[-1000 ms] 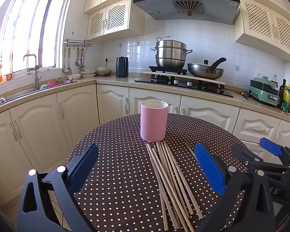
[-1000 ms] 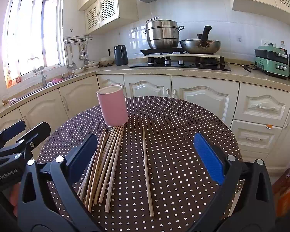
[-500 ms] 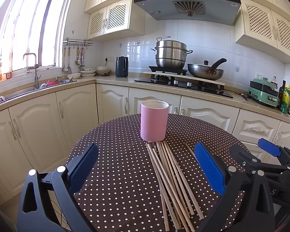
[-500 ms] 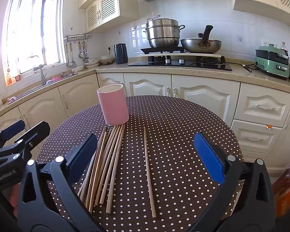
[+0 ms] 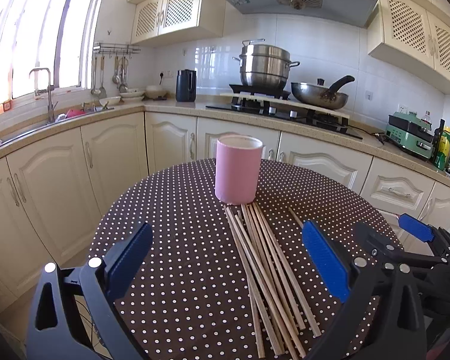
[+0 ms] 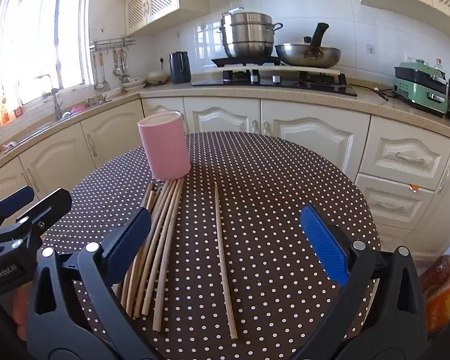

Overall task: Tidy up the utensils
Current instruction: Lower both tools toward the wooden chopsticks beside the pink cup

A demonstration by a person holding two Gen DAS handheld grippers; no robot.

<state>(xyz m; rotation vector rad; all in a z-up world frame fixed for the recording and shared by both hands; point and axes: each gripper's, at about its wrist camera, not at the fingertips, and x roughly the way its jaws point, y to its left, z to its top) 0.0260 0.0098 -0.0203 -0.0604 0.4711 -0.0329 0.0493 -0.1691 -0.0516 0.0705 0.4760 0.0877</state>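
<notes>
A pink cylindrical holder [image 5: 238, 170] [image 6: 164, 145] stands upright on the round dotted table [image 5: 177, 240] [image 6: 270, 180]. Just in front of it lies a bundle of several wooden chopsticks [image 5: 267, 267] [image 6: 156, 240]. One single chopstick [image 6: 222, 258] lies apart, to the right of the bundle. My left gripper [image 5: 228, 259] hovers open above the near end of the bundle, holding nothing. My right gripper [image 6: 225, 246] hangs open over the single chopstick, also empty. Each gripper shows at the edge of the other's view, right gripper [image 5: 417, 237] and left gripper [image 6: 21, 210].
Cream kitchen cabinets [image 5: 111, 156] wrap around behind the table. The counter carries a sink [image 5: 45, 117], a black kettle [image 5: 186, 85], a stove with a steamer pot [image 5: 264, 66] and a wok [image 5: 319, 94], and a green appliance [image 6: 420, 87]. Bottles [image 6: 441, 273] stand on the floor at the right.
The right gripper has dipped and moved slightly forward over the single chopstick. The left gripper has hardly moved. The chopsticks and holder stay put.
</notes>
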